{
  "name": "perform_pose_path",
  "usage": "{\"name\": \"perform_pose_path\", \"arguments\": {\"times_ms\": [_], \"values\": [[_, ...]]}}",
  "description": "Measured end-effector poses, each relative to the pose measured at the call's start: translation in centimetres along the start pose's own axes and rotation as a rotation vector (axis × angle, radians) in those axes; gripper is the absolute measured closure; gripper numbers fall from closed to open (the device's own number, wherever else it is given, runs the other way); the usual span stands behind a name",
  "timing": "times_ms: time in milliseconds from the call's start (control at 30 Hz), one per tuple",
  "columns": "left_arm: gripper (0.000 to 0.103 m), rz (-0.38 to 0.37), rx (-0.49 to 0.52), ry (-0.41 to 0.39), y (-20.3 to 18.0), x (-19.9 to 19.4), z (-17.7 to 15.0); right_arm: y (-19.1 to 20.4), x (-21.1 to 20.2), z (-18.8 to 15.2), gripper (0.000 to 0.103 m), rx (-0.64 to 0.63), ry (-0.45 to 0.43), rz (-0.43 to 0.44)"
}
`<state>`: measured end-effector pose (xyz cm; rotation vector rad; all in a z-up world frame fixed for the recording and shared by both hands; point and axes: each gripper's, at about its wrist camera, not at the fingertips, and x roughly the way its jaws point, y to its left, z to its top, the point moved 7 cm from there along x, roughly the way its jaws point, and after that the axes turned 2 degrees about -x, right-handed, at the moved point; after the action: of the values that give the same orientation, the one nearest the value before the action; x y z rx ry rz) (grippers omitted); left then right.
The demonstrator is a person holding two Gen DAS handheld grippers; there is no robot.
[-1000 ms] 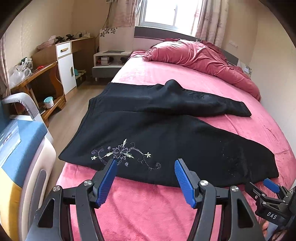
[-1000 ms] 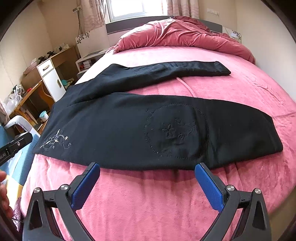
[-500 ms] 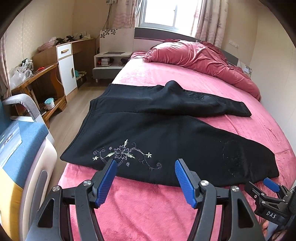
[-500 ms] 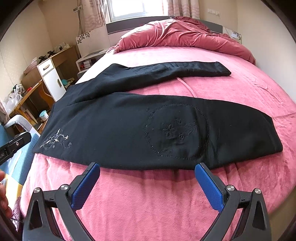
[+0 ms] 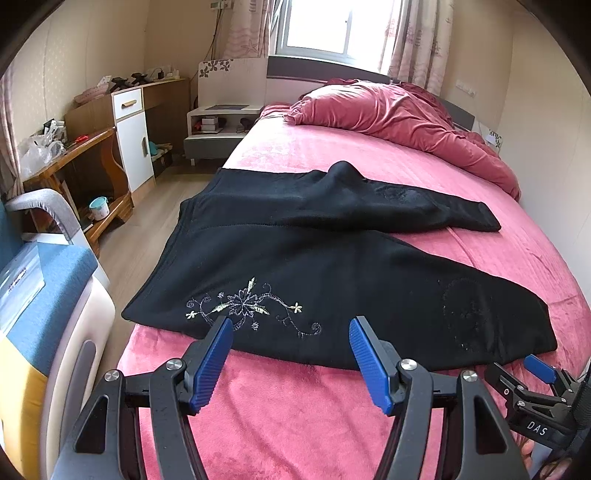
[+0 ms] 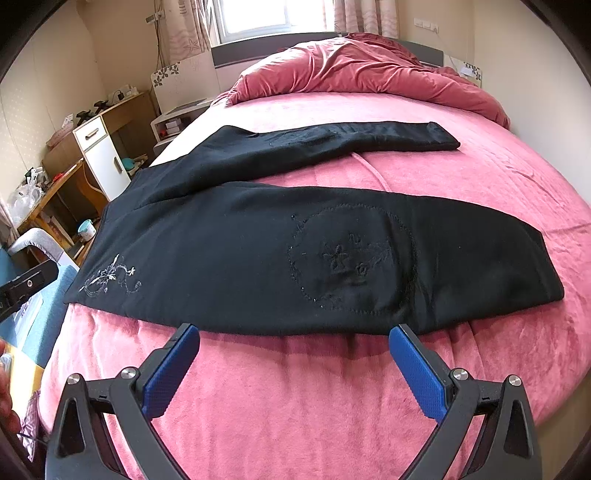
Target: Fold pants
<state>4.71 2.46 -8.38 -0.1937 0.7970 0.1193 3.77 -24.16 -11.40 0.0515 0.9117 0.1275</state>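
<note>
Left wrist: pants (image 5: 332,280) lengthwise across bed (image 5: 295,406)

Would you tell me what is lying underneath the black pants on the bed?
The black pants lie spread on a pink blanket covering the bed, which shows all around them and between the two legs. Anything directly beneath the fabric is covered and cannot be seen.

Bright daylight from overexposed window (image 5: 317,27), soft shadows, sharp focus, fisheye bending, dark vignetted corners
</note>
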Motion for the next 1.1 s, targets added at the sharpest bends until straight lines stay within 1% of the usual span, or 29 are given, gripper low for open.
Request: {"name": "perform_pose_path", "arguments": {"times_ms": [333, 533, 567, 633, 667, 733, 833, 900, 967, 1033, 1100], "values": [[0.036, 0.0, -0.008, 0.018, 0.3, 0.3, -0.4, -0.1, 0.2, -0.4, 0.0, 0.006, 0.006, -0.001], [0.036, -0.017, -0.046, 0.08, 1.1, 1.7, -1.5, -0.5, 0.4, -0.7, 0.0, 0.021, 0.015, -0.001], [0.035, -0.023, -0.062, 0.093, 1.4, 2.1, -1.8, -0.7, 0.5, -0.8, 0.0, 0.023, 0.019, -0.004], [0.025, -0.029, -0.096, 0.118, 2.5, 2.9, -2.1, -1.0, 0.7, -1.0, 0.0, 0.033, 0.026, 0.0], [0.017, -0.031, -0.114, 0.133, 3.1, 3.3, -2.3, -1.3, 0.7, -1.1, 0.0, 0.042, 0.029, 0.003], [0.015, -0.032, -0.157, 0.153, 4.5, 4.0, -2.6, -2.1, 0.8, -1.2, 0.0, 0.066, 0.035, 0.007], [0.015, -0.045, -0.225, 0.203, 6.8, 5.5, -3.2, -4.5, 0.7, -1.7, 0.0, 0.136, 0.039, 0.014], [0.013, -0.026, -0.263, 0.217, 8.5, 6.4, -3.4, -6.9, 0.5, -2.0, 0.0, 0.208, 0.038, 0.019], [0.013, -0.025, -0.277, 0.227, 9.5, 7.0, -3.5, -10.1, 0.2, -2.2, 0.0, 0.301, 0.031, 0.02], [0.014, -0.03, -0.299, 0.243, 10.4, 7.6, -3.5, -13.5, -0.2, -2.6, 0.0, 0.39, 0.02, -0.005], [0.017, -0.015, -0.315, 0.257, 11.5, 8.2, -3.6, -17.7, -0.6, -3.0, 0.0, 0.498, -0.005, -0.035]]}}
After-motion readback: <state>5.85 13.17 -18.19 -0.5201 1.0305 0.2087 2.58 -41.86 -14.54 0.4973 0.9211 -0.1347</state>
